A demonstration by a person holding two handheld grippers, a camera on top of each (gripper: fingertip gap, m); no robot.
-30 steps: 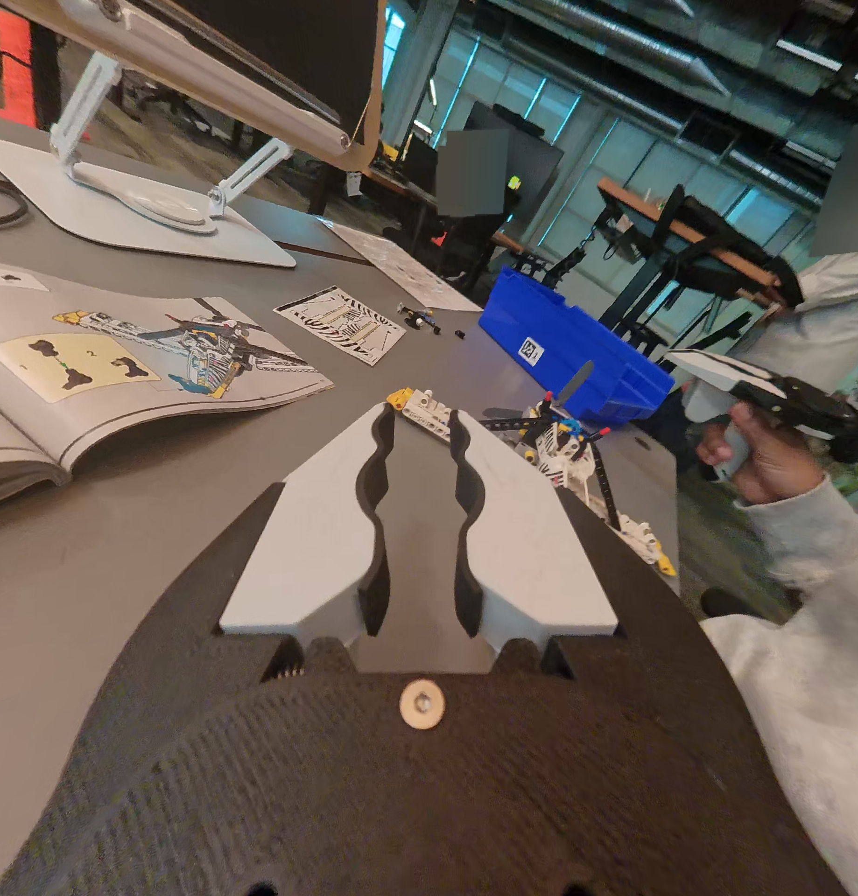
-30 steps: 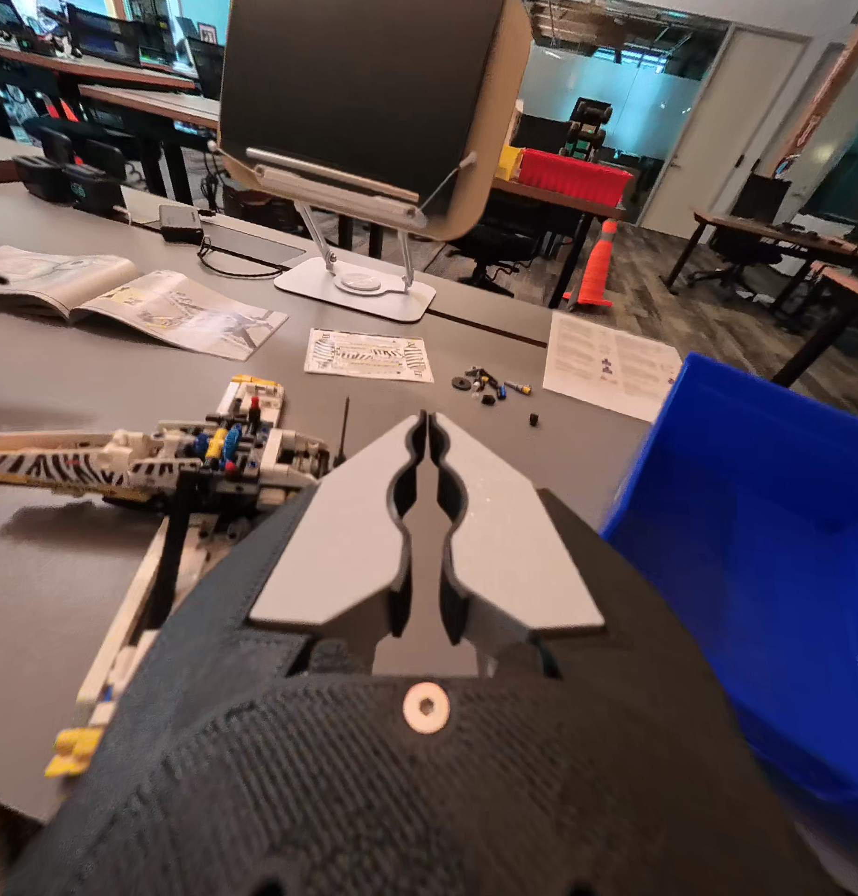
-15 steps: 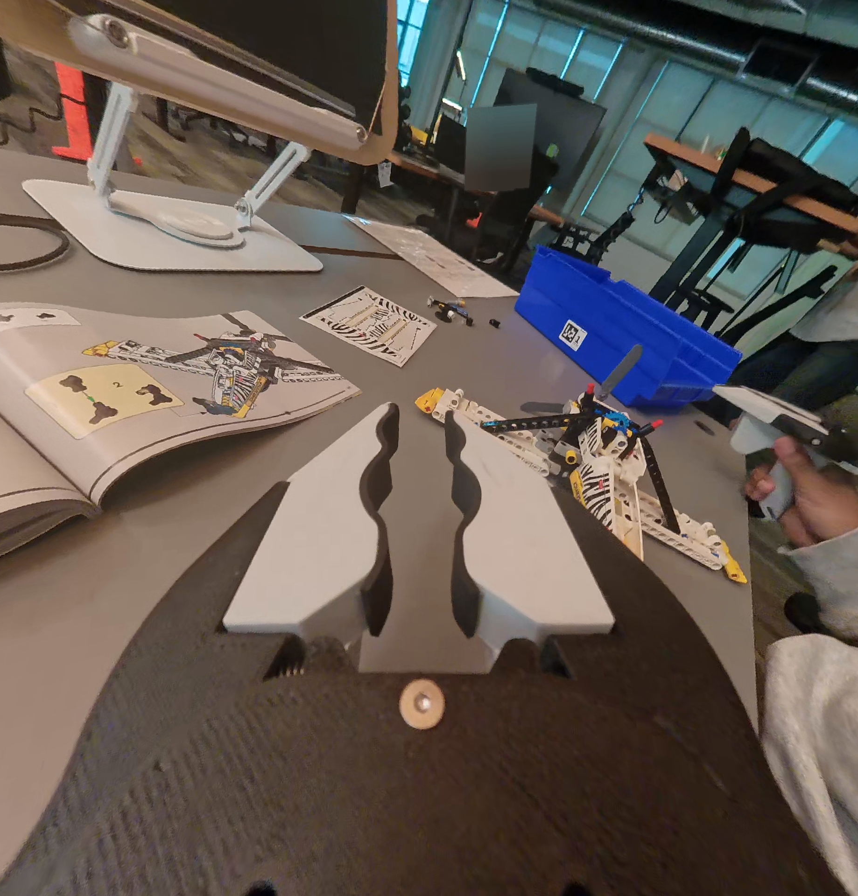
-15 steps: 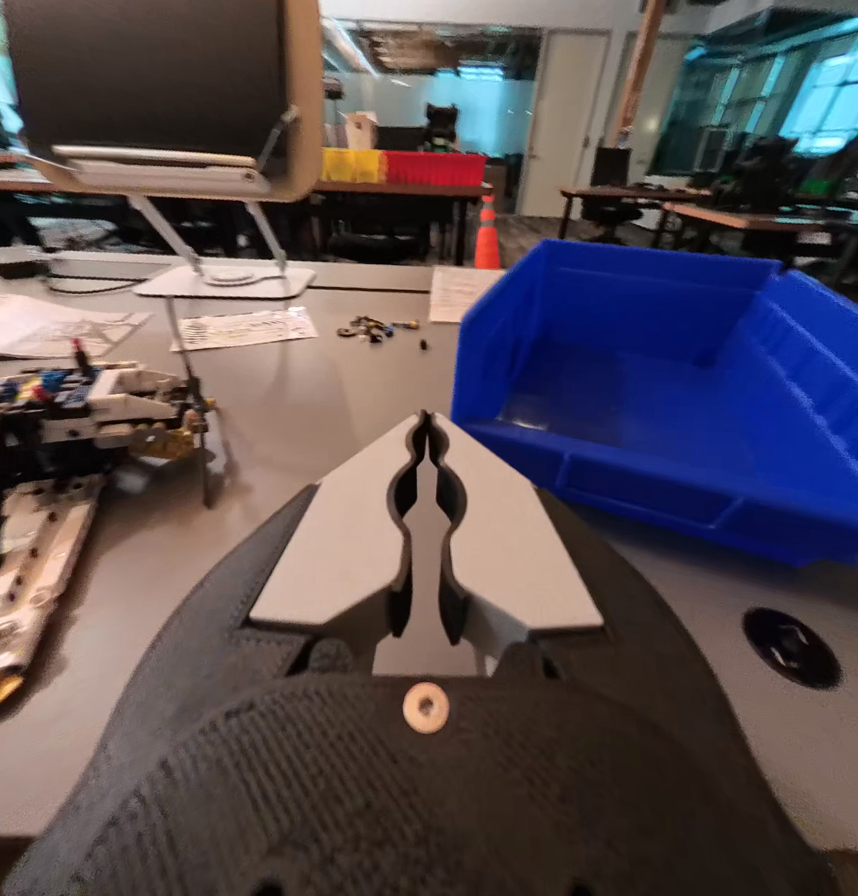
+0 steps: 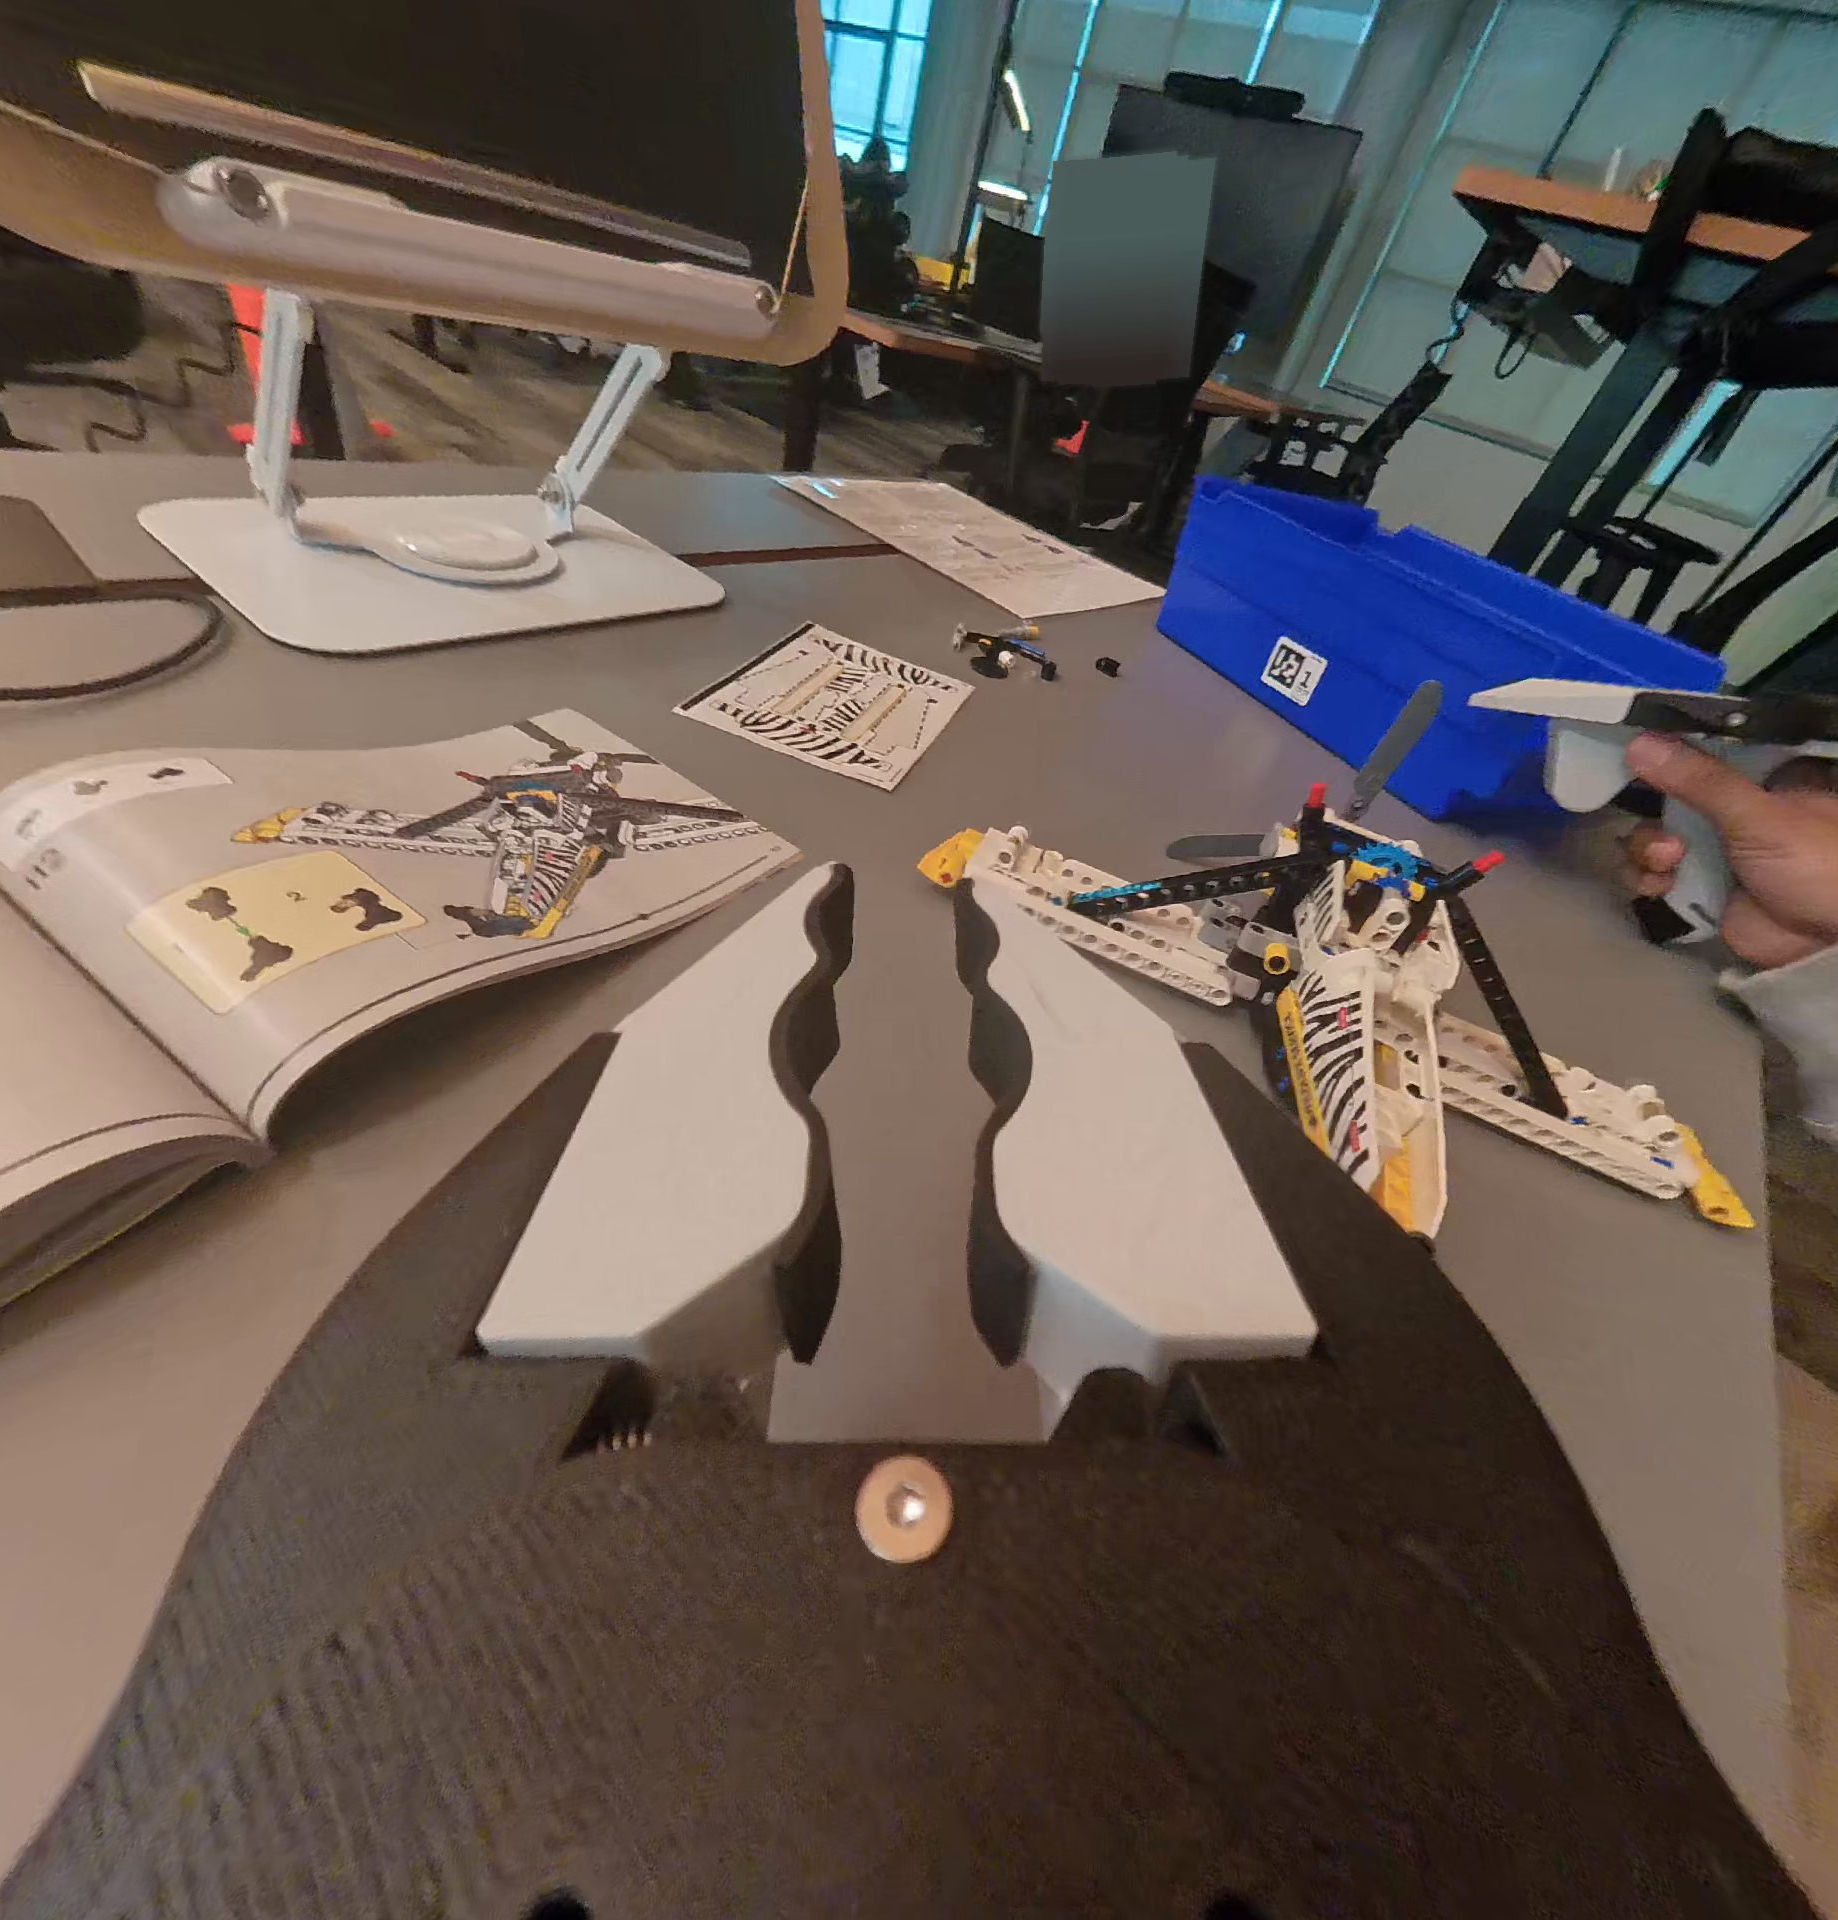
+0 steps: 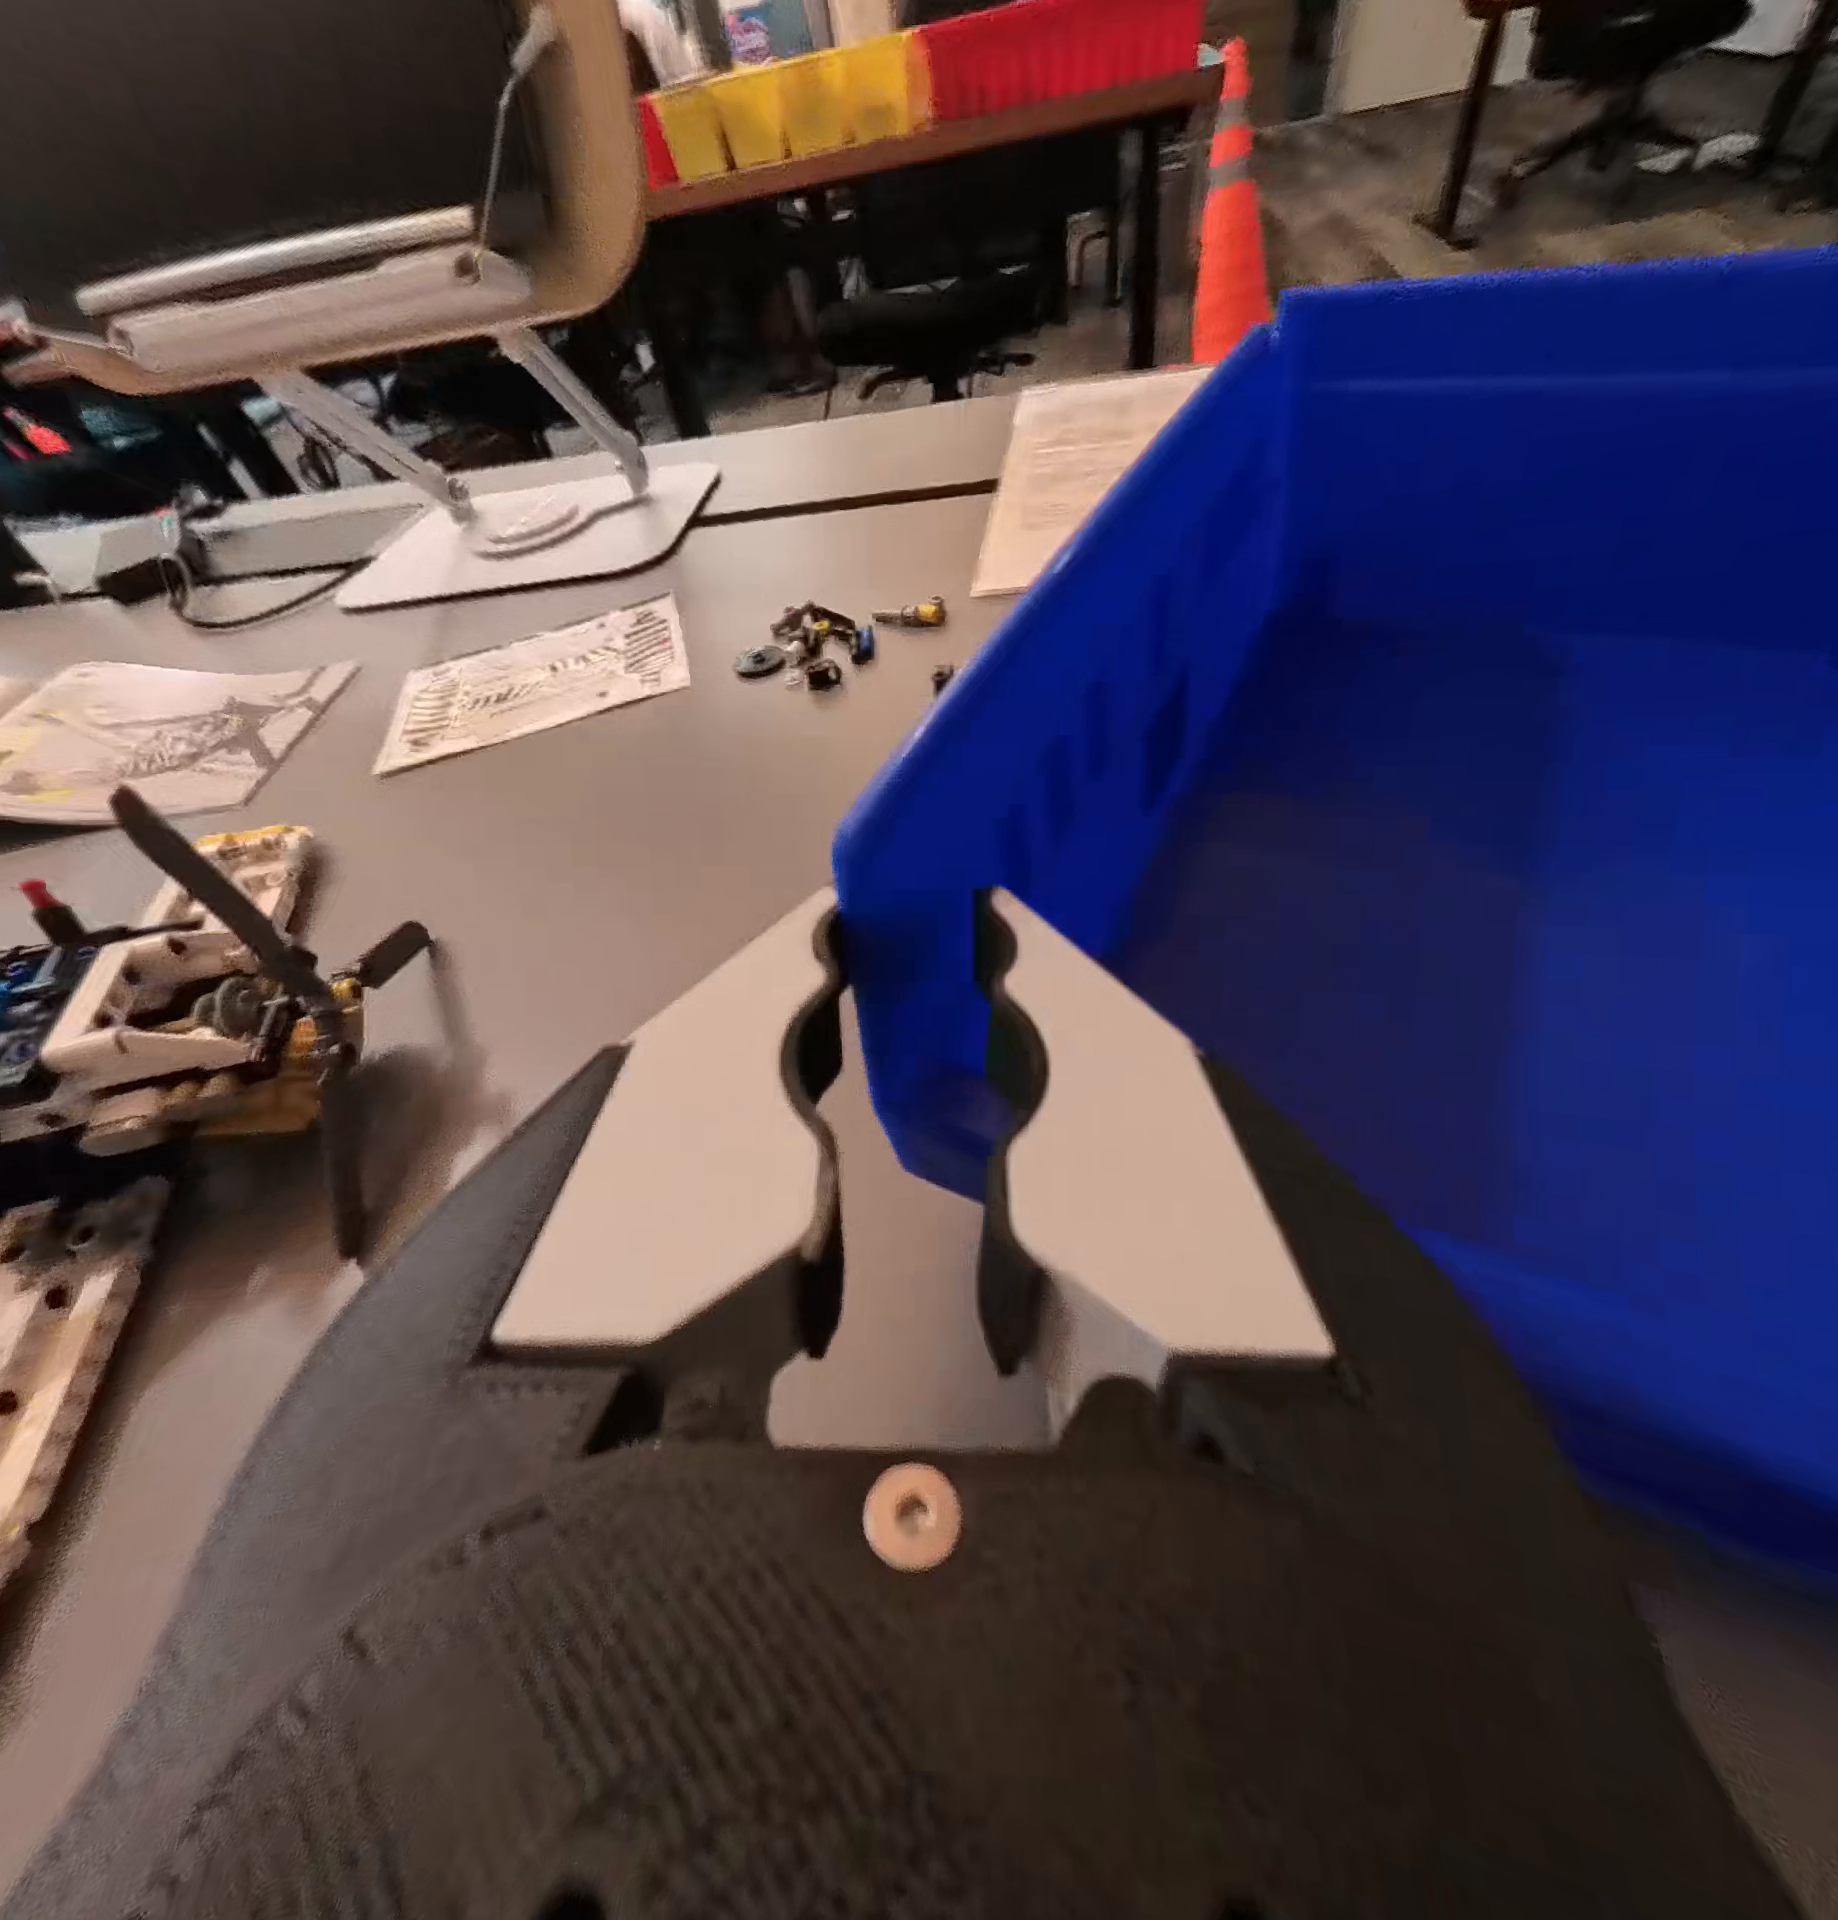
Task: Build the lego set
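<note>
Grey table (image 5: pixel 998 727) carries the half-built lego model (image 5: pixel 1341 987) — a white, zebra-striped aircraft with yellow tips and black rotor beams — lying near the right edge, just in front of the blue bin (image 5: pixel 1414 644). Left gripper (image 5: pixel 902 904) hovers over bare table between the open manual (image 5: pixel 354 883) and the model, its fingers spread with nothing between them. Right gripper (image 6: pixel 907 914) is spread too, and the bin's near corner shows in the gap between its fingers; whether they touch it I cannot tell. Beyond the model lie a sticker sheet (image 5: pixel 827 701) and a small cluster of loose parts (image 5: pixel 1003 649), apart from each other. A monitor stand (image 5: pixel 427 561) sits at the far side, with a printed sheet (image 5: pixel 977 540) to its right.
</note>
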